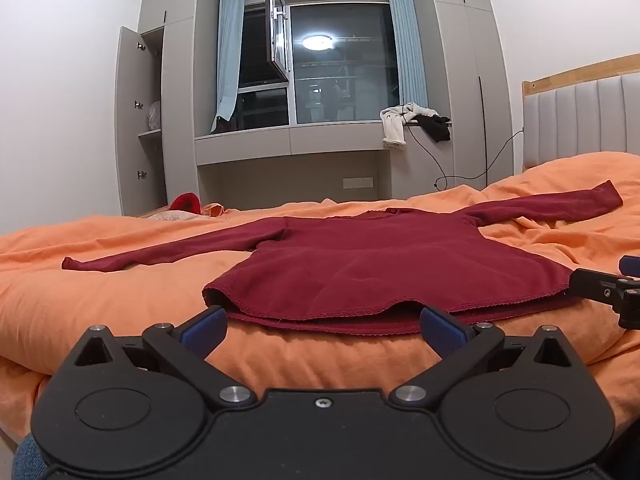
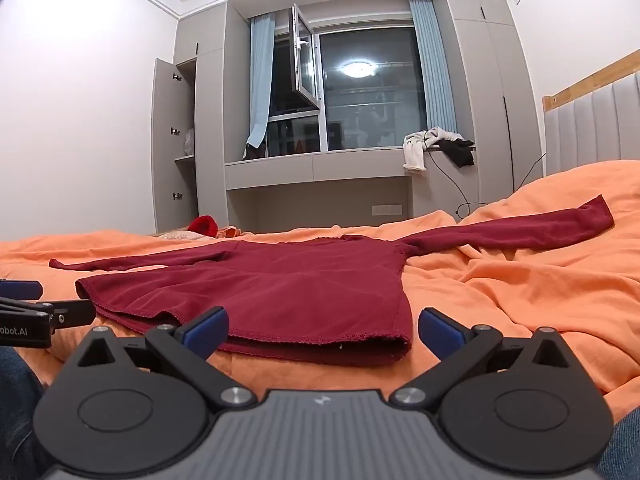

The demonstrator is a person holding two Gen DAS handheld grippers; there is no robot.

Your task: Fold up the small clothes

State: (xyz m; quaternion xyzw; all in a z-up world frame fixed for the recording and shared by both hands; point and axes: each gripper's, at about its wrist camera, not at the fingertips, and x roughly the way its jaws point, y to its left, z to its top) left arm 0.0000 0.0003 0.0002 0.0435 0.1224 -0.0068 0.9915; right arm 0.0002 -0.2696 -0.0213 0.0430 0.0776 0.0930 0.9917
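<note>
A dark red long-sleeved top (image 1: 360, 264) lies flat on the orange bed cover (image 1: 120, 312), both sleeves spread out to the sides, hem towards me. My left gripper (image 1: 322, 328) stands open just short of the hem's left half, nothing between its blue pads. In the right wrist view the same top (image 2: 272, 288) shows, and my right gripper (image 2: 322, 328) is open in front of the hem's right corner, also empty. The right gripper's tip (image 1: 608, 288) appears at the right edge of the left wrist view, and the left gripper's tip (image 2: 48, 312) at the left edge of the right wrist view.
A padded headboard (image 1: 588, 120) rises at the right. Beyond the bed are a grey cabinet with an open door (image 1: 136, 120), a window ledge with white and black clothes (image 1: 416, 122), a trailing cable (image 1: 460, 168), and small red and orange items (image 1: 188, 204) at the bed's far edge.
</note>
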